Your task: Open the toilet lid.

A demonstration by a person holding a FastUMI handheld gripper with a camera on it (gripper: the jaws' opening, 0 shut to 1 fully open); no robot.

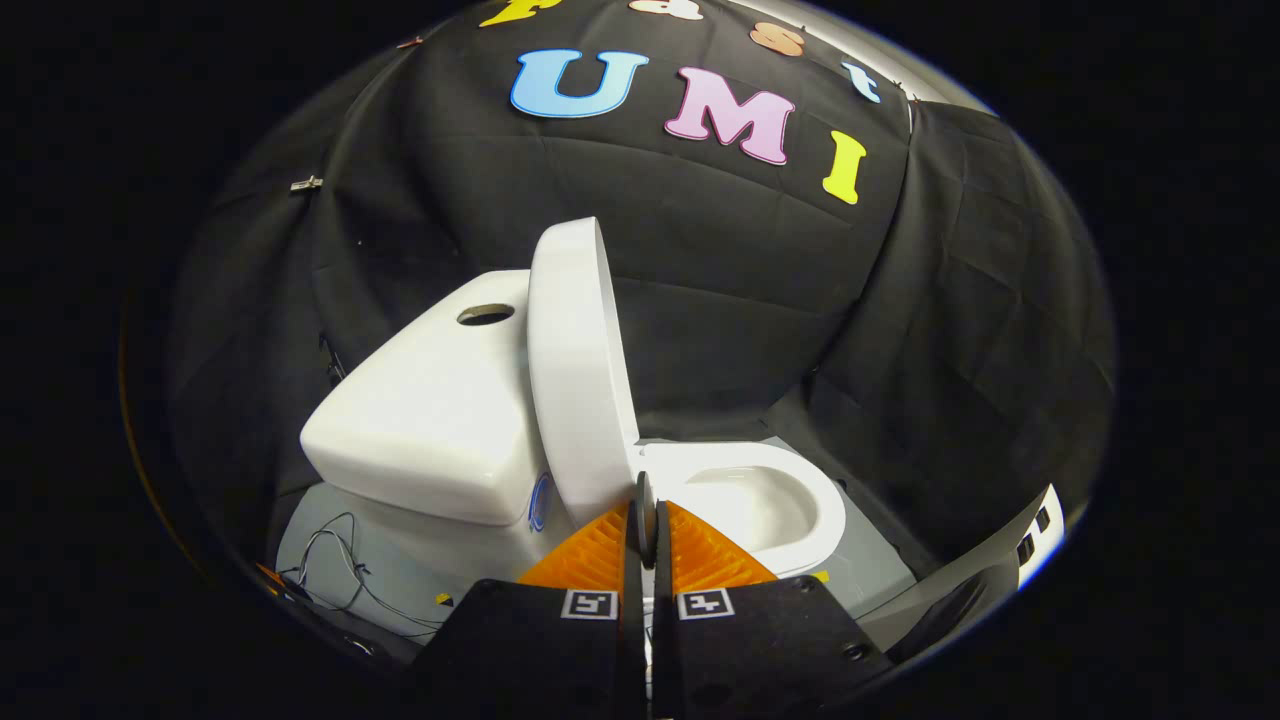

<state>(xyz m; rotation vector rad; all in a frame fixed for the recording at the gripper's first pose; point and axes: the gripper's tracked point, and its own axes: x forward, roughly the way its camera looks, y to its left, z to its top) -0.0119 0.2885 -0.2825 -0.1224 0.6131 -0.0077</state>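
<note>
White ceramic toilet (770,500) on a grey floor (400,580), inside a booth of black cloth. Lid (580,370) raised upright, resting near the tank (430,420) on the left, bowl open to the right. Gripper (646,520) just in front of the lid's lower edge, fingers pressed together, holding nothing. Thin wires (335,565) lying on the floor at near left.

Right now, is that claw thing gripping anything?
Gripper: shut, fingers pressed together with nothing between them, just in front of the toilet lid, which stands upright against the tank.
</note>
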